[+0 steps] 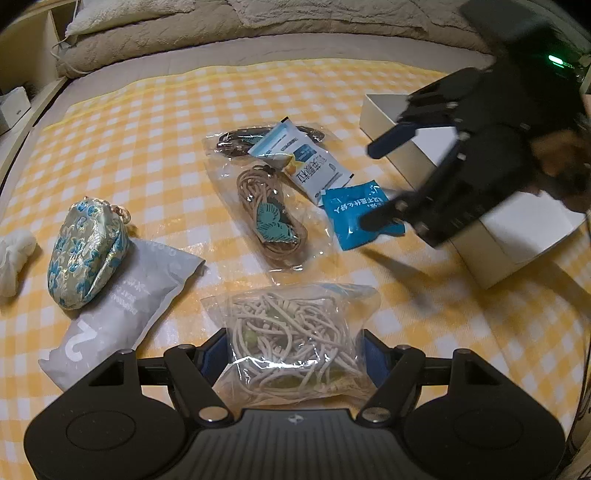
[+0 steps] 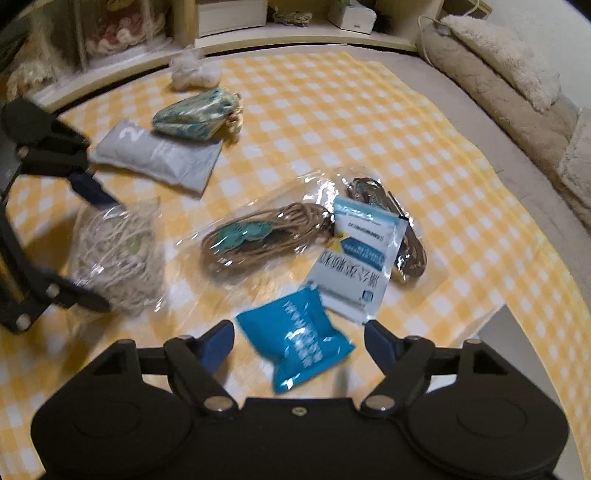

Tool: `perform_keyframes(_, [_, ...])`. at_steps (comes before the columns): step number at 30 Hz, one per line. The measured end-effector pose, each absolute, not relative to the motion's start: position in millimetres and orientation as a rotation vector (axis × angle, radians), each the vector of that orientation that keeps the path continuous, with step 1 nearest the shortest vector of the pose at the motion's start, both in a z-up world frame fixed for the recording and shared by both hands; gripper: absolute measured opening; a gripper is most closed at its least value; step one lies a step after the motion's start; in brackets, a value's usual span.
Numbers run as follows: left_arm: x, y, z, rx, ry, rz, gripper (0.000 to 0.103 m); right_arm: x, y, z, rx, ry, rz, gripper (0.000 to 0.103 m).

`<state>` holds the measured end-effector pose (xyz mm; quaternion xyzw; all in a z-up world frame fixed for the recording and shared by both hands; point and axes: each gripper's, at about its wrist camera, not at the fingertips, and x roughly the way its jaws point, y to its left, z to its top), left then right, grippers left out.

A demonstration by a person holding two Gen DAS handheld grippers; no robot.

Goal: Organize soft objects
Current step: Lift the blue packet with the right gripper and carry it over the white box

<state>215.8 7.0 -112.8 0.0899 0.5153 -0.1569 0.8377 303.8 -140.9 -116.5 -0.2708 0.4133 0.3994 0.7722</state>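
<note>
A clear bag of beige cord (image 1: 295, 339) lies between the fingers of my left gripper (image 1: 295, 350), which stands wide open around it; it also shows in the right wrist view (image 2: 114, 254). My right gripper (image 2: 299, 341) is open around a small blue packet (image 2: 295, 341), also in the left wrist view (image 1: 360, 214). A white and blue sachet (image 2: 360, 258), a bag of brown cord with a teal charm (image 2: 258, 232), a grey pouch (image 1: 118, 295) and a brocade purse (image 1: 86, 251) lie on the yellow checked cloth (image 1: 147, 129).
An open white box (image 1: 517, 225) stands at the right, behind my right gripper (image 1: 384, 184). A white soft lump (image 1: 14, 254) lies at the far left. Beige bedding (image 1: 258, 22) runs along the back. Shelves (image 2: 229, 18) stand beyond the cloth.
</note>
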Motion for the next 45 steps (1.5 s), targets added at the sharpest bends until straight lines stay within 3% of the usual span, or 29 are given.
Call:
perform_keyframes(8, [220,10,-110,0.156,1.094,-0.323,0.073,348,-146,-140,-0.373,1.001,0.928,0.078])
perform_keyframes(13, [220,12,-109,0.151,1.089,-0.319,0.073,336,-144,-146,-0.427,1.092,1.008,0.078])
perform_keyframes(25, [208,14,-106,0.165,1.085,-0.308,0.073,325,-132,-145,-0.417,1.11,0.923,0.06])
perform_keyframes(34, [195,22,-83,0.124,1.015,-0.265,0.073,301,-147,-125,-0.433,1.076,0.873,0.055])
perform_keyframes(45, [184,8,-40,0.032,0.86,-0.223,0.073,264,-182,-60,-0.35,0.911,0.763,0.05])
